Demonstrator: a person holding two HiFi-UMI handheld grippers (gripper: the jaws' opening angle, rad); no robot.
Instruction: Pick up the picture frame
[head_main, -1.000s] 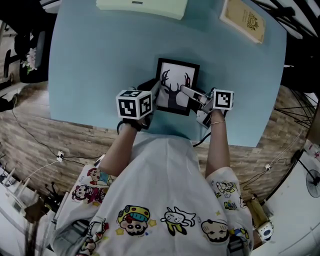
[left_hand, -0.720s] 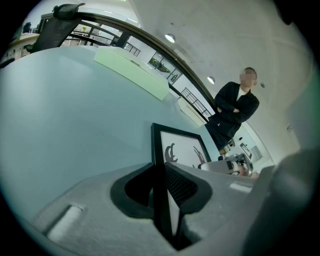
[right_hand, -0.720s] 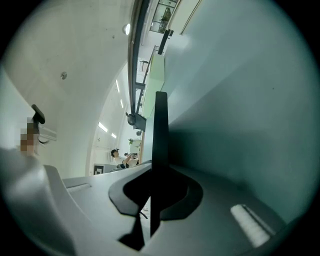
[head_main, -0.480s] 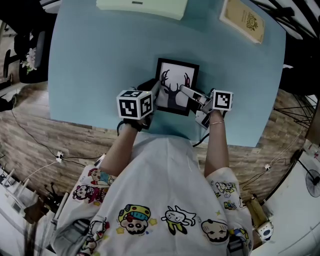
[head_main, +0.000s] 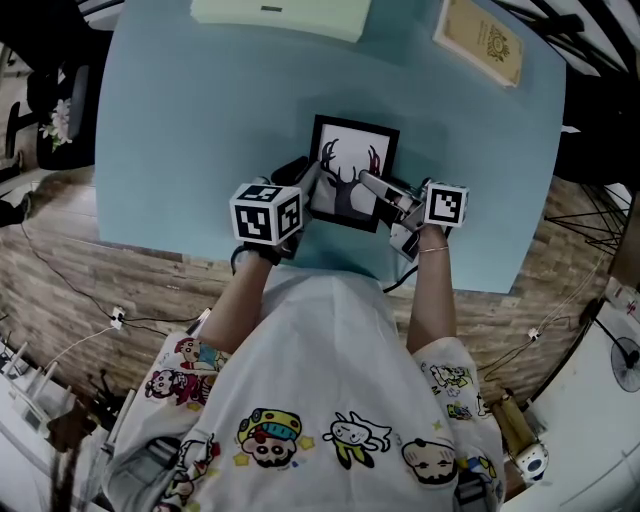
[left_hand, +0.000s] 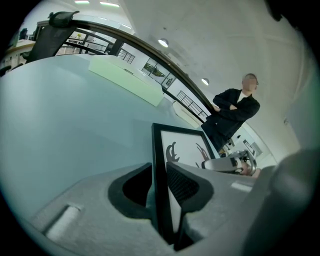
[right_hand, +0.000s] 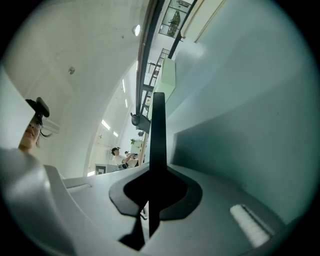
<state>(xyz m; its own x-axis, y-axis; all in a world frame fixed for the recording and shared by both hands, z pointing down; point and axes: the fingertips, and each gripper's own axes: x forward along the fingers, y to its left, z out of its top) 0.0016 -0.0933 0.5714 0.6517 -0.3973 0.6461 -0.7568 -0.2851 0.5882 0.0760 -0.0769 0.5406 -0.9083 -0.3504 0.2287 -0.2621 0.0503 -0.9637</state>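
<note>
The picture frame (head_main: 352, 165), black-edged with a dark antler silhouette on white, is over the near part of the light blue table (head_main: 180, 120). My left gripper (head_main: 312, 185) is at its near left edge. Its jaws are opening, and in the left gripper view the frame (left_hand: 182, 145) stands between the left gripper (left_hand: 160, 190) jaws with a thin gap on the left side. My right gripper (head_main: 372, 183) is shut on the near right edge. The right gripper view shows the frame (right_hand: 158, 130) edge-on, pinched in the right gripper (right_hand: 152, 192).
A pale green box (head_main: 280, 15) lies at the table's far edge, and a tan book (head_main: 480, 40) lies at the far right corner. The table's near edge runs just under both hands. A person (left_hand: 232, 112) stands beyond the table in the left gripper view.
</note>
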